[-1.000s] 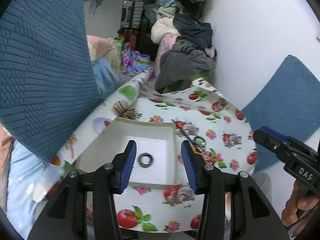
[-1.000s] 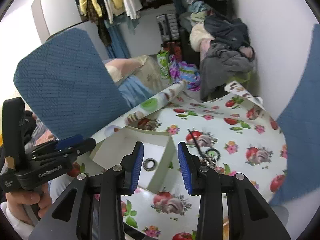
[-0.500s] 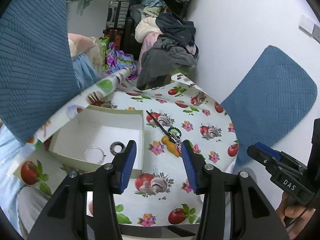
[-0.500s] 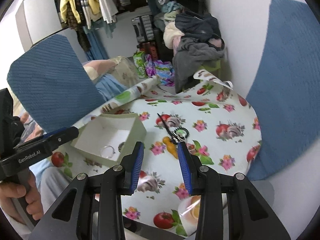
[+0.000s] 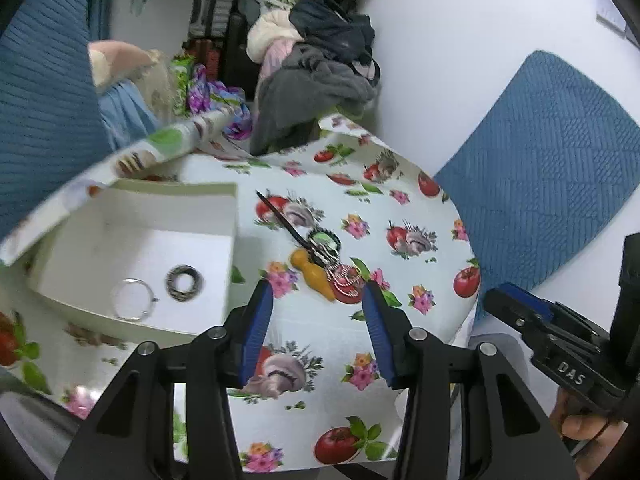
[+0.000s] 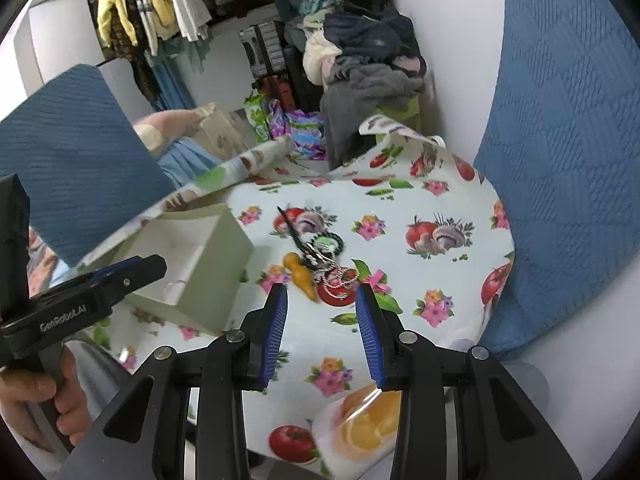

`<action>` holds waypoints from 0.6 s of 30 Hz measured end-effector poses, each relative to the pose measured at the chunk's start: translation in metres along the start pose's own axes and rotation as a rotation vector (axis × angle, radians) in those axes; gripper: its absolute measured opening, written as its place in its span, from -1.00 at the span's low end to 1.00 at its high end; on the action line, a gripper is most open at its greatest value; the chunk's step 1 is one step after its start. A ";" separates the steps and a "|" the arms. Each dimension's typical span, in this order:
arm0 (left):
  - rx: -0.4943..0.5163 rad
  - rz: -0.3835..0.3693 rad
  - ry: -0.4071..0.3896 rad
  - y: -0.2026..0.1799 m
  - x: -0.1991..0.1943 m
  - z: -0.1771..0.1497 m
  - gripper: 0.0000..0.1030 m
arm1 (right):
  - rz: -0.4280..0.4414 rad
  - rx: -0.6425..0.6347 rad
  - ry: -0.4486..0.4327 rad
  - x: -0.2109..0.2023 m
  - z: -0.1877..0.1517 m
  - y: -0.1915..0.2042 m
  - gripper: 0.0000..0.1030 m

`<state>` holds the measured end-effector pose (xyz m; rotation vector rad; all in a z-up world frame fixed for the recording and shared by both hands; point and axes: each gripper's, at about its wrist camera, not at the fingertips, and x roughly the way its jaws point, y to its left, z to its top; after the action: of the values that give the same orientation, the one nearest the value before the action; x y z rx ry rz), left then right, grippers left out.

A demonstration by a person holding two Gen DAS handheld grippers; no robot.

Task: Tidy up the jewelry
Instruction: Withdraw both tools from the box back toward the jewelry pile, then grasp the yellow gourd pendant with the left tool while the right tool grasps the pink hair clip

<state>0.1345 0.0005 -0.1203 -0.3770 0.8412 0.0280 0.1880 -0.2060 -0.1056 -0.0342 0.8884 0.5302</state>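
Observation:
A small heap of jewelry [image 5: 334,264] lies mid-table: a bead chain [image 5: 346,280], a dark green ring piece [image 5: 325,240], a black pin and an orange pendant [image 5: 314,276]. The same heap [image 6: 326,260] appears in the right wrist view. A white open box [image 5: 132,256] at the left holds a thin silver hoop [image 5: 131,299] and a dark ring [image 5: 185,283]. My left gripper [image 5: 318,300] hovers open just short of the heap, nothing between its pads. My right gripper [image 6: 321,302] is open too, empty, close before the chain.
The round table [image 5: 400,320] wears a fruit-and-mushroom oilcloth. Blue chair backs [image 5: 552,160] stand at the right and at the left [image 6: 68,152]. A clothes pile [image 6: 368,68] sits behind the table. A printed orange slice [image 6: 368,420] shows at the near edge. A hand [image 6: 36,400] holds the left tool.
Both grippers swung right from over the white box and sank toward the jewelry heap. The heap now lies just ahead of both pairs of fingers. Jaw widths are unchanged.

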 end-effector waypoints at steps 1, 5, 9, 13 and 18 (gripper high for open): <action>0.001 -0.009 0.010 -0.002 0.008 -0.002 -0.08 | -0.002 0.002 0.004 0.005 -0.001 -0.002 -0.35; 0.014 -0.032 0.042 -0.010 0.043 -0.009 -0.08 | 0.007 0.024 0.036 0.040 -0.006 -0.019 -0.35; 0.003 -0.046 0.104 -0.012 0.081 -0.014 -0.08 | -0.005 0.038 0.090 0.081 -0.011 -0.034 -0.35; -0.024 -0.053 0.136 -0.010 0.111 -0.015 -0.08 | -0.008 0.048 0.136 0.113 -0.012 -0.045 -0.35; -0.046 -0.040 0.165 -0.002 0.144 -0.013 -0.08 | -0.018 0.051 0.173 0.141 -0.010 -0.055 -0.35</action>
<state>0.2219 -0.0237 -0.2327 -0.4442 0.9967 -0.0213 0.2775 -0.1959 -0.2277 -0.0428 1.0694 0.4925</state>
